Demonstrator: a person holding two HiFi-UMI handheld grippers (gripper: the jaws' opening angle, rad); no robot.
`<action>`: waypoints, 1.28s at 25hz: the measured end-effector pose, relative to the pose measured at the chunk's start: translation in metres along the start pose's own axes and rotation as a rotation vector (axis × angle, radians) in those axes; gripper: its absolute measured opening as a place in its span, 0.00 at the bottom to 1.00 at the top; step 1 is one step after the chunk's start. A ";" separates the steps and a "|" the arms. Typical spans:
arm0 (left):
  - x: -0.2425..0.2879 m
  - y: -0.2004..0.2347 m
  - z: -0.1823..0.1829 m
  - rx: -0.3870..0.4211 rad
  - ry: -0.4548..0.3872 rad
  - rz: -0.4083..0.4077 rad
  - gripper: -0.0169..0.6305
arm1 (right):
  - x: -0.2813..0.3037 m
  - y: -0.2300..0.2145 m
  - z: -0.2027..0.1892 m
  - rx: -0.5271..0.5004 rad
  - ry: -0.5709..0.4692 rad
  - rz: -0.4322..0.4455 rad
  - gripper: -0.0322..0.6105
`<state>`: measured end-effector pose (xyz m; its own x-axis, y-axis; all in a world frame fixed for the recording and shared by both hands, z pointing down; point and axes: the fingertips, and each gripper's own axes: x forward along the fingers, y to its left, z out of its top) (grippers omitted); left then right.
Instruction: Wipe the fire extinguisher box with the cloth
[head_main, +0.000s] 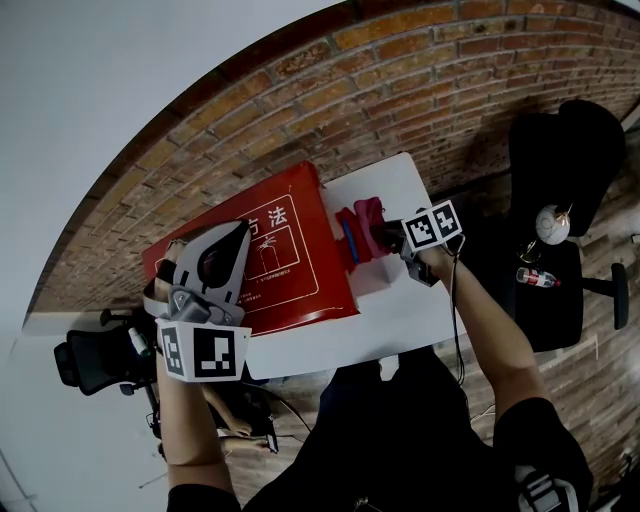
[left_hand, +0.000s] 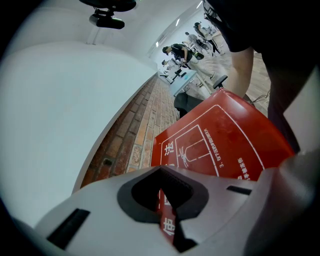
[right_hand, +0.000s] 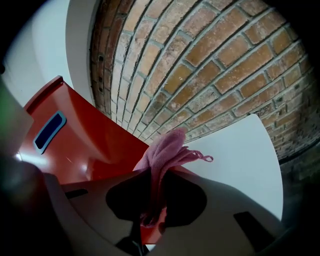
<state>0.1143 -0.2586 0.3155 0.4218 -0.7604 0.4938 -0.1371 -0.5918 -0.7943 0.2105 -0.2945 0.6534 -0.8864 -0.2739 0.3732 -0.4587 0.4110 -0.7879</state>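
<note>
The red fire extinguisher box (head_main: 290, 270) lies flat on a white table (head_main: 400, 300), its printed face up. A pink cloth (head_main: 365, 222) hangs against the box's right side, with my right gripper (head_main: 378, 238) shut on it. In the right gripper view the cloth (right_hand: 167, 150) sticks out past the gripper (right_hand: 159, 172), beside the box's red side wall (right_hand: 85, 145) and its blue latch (right_hand: 49, 131). My left gripper (head_main: 243, 232) rests over the box's left part. Its tips meet (left_hand: 161, 169) with nothing between them, and the printed face (left_hand: 225, 140) shows beyond.
A brick wall (head_main: 330, 90) runs behind the table. A black chair (head_main: 560, 290) at the right carries a bottle (head_main: 537, 277) and a round object (head_main: 552, 224). Another black chair (head_main: 95, 355) stands at the left. People work far off (left_hand: 180, 52).
</note>
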 end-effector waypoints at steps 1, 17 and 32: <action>0.000 0.000 0.000 0.000 0.000 0.000 0.07 | 0.001 -0.002 -0.001 -0.001 0.002 -0.004 0.16; 0.001 0.000 0.000 0.000 0.001 -0.001 0.07 | 0.020 -0.041 -0.022 -0.021 0.025 -0.074 0.16; 0.001 0.000 0.000 -0.002 0.005 0.001 0.07 | 0.044 -0.087 -0.051 -0.022 0.061 -0.136 0.16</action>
<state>0.1147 -0.2597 0.3164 0.4174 -0.7622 0.4948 -0.1396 -0.5918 -0.7939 0.2082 -0.2977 0.7630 -0.8176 -0.2758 0.5053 -0.5757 0.3930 -0.7170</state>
